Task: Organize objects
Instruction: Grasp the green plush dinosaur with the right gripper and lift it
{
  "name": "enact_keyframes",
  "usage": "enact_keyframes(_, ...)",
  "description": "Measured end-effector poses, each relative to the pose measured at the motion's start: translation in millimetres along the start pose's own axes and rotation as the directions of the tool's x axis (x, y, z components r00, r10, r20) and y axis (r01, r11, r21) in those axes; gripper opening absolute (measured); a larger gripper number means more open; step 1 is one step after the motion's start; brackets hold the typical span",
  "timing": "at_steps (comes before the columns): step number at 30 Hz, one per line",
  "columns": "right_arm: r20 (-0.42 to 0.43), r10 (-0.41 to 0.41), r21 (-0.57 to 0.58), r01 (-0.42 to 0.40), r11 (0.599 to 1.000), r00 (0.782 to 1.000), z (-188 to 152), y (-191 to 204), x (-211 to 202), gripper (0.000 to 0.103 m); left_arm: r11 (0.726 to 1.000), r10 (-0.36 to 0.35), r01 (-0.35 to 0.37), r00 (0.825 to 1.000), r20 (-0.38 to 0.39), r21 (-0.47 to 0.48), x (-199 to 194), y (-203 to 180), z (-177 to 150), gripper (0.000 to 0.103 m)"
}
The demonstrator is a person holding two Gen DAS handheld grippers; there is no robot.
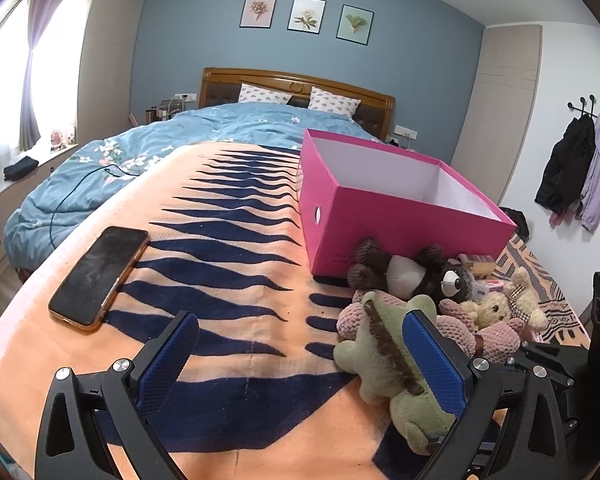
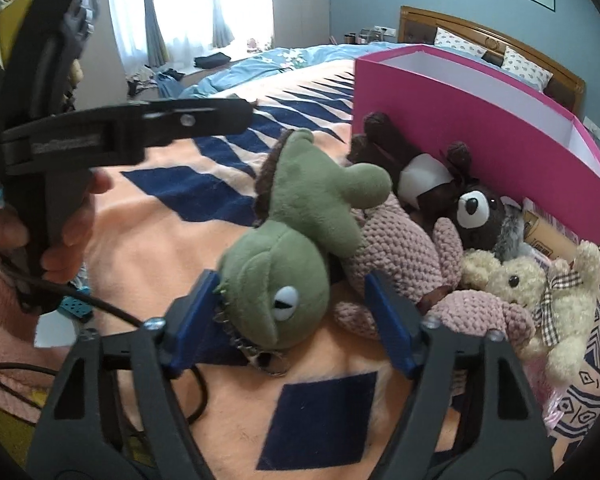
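The right tongs [image 2: 296, 312] stand around the green plush dinosaur's [image 2: 288, 248] head, its left pad at the head, the right one apart; the left tongs [image 1: 300, 352] are open over the blanket, their right pad beside the dinosaur. Four soft toys heap against one open pink cardboard box [image 1: 384, 216]: the dinosaur, a pink crocheted one [image 2: 404, 256], a brown bear [image 2: 472, 204], a cream bear [image 2: 540, 292]. One phone [image 1: 98, 276] lies near the left edge of the bed's fleecy orange-and-navy blanket [image 1: 228, 264].
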State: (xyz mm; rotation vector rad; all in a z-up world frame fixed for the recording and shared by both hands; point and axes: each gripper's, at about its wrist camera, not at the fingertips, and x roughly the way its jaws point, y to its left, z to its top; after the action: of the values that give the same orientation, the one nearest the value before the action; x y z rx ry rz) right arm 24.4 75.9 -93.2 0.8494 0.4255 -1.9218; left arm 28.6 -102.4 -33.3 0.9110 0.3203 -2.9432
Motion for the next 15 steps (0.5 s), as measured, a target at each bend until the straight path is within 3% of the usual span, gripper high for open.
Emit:
enact_keyframes(9,-0.034,0.063,0.015,-0.063,0.998,0.997,-2,2,13,0.056,0.999,0.001,-0.001,1.000,-0.001,0.034,-2,-2,-2,0.103)
enact_keyframes(15,0.051,0.103,0.060,-0.106,0.993,0.993,19,-28,-26,0.054,0.996,-0.052,0.051,0.999,0.015,0.078,-4,-11,2,0.103)
